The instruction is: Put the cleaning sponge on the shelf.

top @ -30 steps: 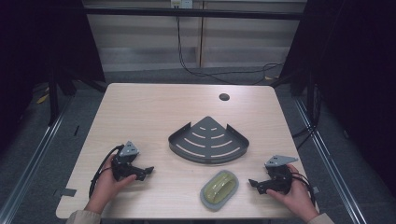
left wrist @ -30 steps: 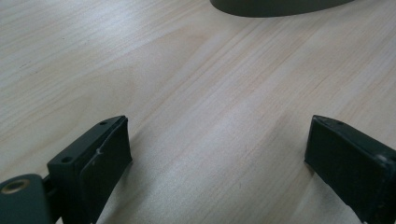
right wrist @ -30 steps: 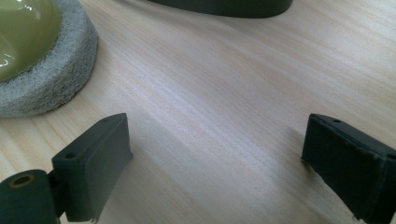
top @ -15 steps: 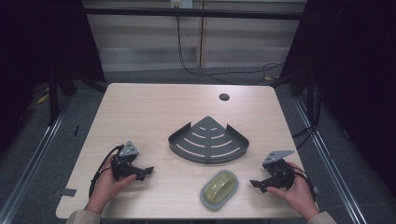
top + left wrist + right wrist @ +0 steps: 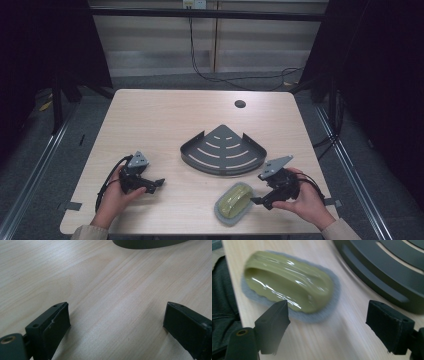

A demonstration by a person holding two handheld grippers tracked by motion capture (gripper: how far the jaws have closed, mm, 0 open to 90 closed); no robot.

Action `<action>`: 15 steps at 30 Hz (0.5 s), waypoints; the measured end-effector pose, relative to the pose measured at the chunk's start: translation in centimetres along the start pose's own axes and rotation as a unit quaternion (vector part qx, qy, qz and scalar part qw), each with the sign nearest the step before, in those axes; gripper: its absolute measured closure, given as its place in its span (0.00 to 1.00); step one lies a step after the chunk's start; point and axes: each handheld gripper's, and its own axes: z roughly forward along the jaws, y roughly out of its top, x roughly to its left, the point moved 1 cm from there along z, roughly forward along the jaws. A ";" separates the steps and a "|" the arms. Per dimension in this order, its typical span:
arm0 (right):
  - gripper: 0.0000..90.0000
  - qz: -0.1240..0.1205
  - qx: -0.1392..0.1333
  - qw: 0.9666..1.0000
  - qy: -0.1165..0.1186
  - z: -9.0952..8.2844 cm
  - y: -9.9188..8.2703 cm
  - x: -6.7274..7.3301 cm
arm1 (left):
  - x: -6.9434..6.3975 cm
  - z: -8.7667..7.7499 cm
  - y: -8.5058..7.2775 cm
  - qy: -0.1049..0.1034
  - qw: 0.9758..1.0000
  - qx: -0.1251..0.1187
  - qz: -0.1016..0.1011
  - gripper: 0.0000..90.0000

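high view: light wooden bench (image 5: 165, 120) with a dark grey fan-shaped slotted metal rack (image 5: 223, 150) mid-bench; an olive-green glossy oval scrubber on a grey felt pad (image 5: 234, 201) sits at the near edge, right of centre.
right claw view: scrubber (image 5: 287, 285) close up, shiny ridged top, grey pad rim all round; rack wall (image 5: 382, 277) at right. Left jaw tip overlaps the pad's near rim, contact unclear.
left claw view: bare bench grain (image 5: 110, 297), rack edge (image 5: 147, 243) at the top.
right claw (image 5: 261, 201): held in the right hand (image 5: 300, 200), pointing left at the scrubber's right end; jaws wide, have just been closing slightly, nothing gripped.
left claw (image 5: 159, 183): left hand (image 5: 116, 192) resting near-left on the bench, pointing right; jaws wide apart, holding nothing.
scrubber axis: long axis runs near-left to far-right, far end towards the rack, apart from it.
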 end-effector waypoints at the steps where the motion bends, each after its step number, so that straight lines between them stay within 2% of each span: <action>1: 0.20 -0.015 0.006 1.000 0.008 0.4 0.8 0.5 | 0.0 0.0 0.0 0.000 1.000 0.000 0.000 0.07; 3: 0.20 -0.020 0.010 1.000 0.012 0.6 1.2 0.8 | 0.0 0.0 0.0 0.000 1.000 0.000 0.000 0.07; 4: 0.20 -0.036 0.013 0.999 0.022 1.0 1.8 1.1 | 0.0 0.0 0.0 0.000 1.000 0.000 0.000 0.07; 7: 0.20 -0.044 0.018 0.998 0.027 1.4 2.3 1.3 | 0.0 0.0 0.0 0.000 1.000 0.000 -0.001 0.07; 9: 0.20 -0.058 0.026 0.997 0.036 1.9 3.0 1.6 | 0.0 0.0 0.0 0.000 1.000 0.000 -0.001 0.07; 10: 0.21 -0.073 0.034 0.996 0.037 2.2 3.7 1.9 | 0.0 0.0 0.0 0.000 1.000 0.000 0.000 0.07; 14: 0.26 -0.089 0.038 0.994 0.047 2.6 4.4 2.4 | 0.0 0.0 0.0 0.000 1.000 0.000 0.000 0.07; 15: 0.34 -0.103 0.043 0.992 0.059 3.0 4.7 2.7 | 0.0 0.0 0.0 0.000 1.000 0.000 -0.001 0.07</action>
